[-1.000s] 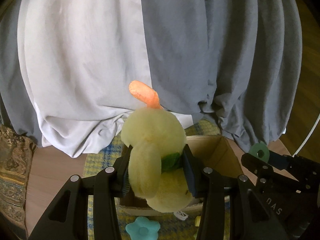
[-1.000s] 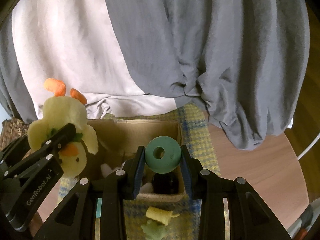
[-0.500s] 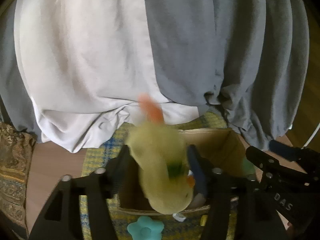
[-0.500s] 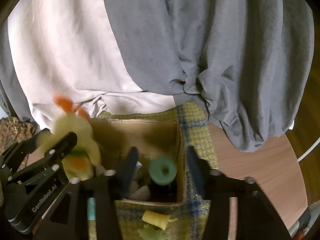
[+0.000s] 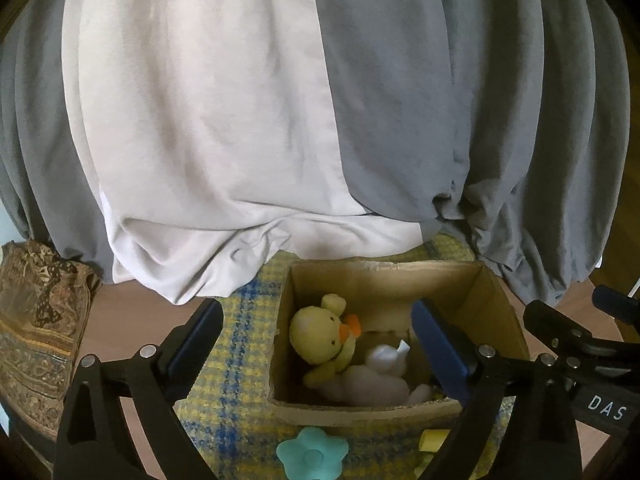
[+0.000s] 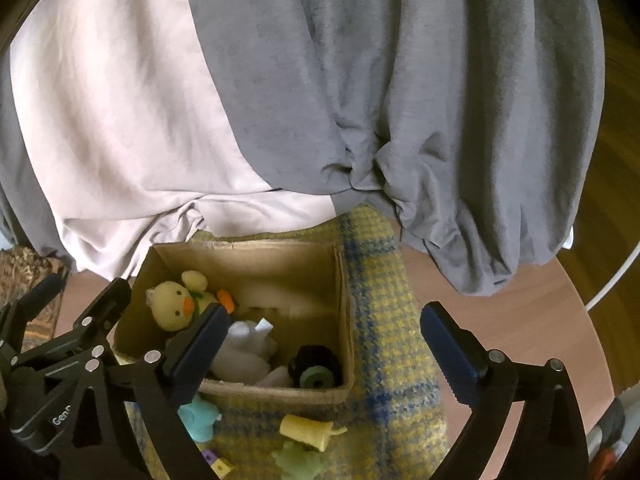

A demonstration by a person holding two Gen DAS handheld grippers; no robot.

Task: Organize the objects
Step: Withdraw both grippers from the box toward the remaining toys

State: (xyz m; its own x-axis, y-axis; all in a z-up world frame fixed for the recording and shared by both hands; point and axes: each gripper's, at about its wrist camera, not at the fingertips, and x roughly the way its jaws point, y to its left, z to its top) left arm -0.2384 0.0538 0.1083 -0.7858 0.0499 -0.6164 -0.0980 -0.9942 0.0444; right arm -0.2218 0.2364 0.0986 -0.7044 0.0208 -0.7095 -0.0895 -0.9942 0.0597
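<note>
Both jaws opening, nothing between them: left gripper, right gripper. Next up probably yellow plastic piece: light, stiff, maybe slick, so pinch mid-body.

We are looking at a wooden counter carrying a yellow-and-blue checked cloth — grey and white drapes are spilling onto its far edge. A patterned brown fabric is lying at the left. On the cloth a cardboard box is sitting, with small toys just in front.
</note>
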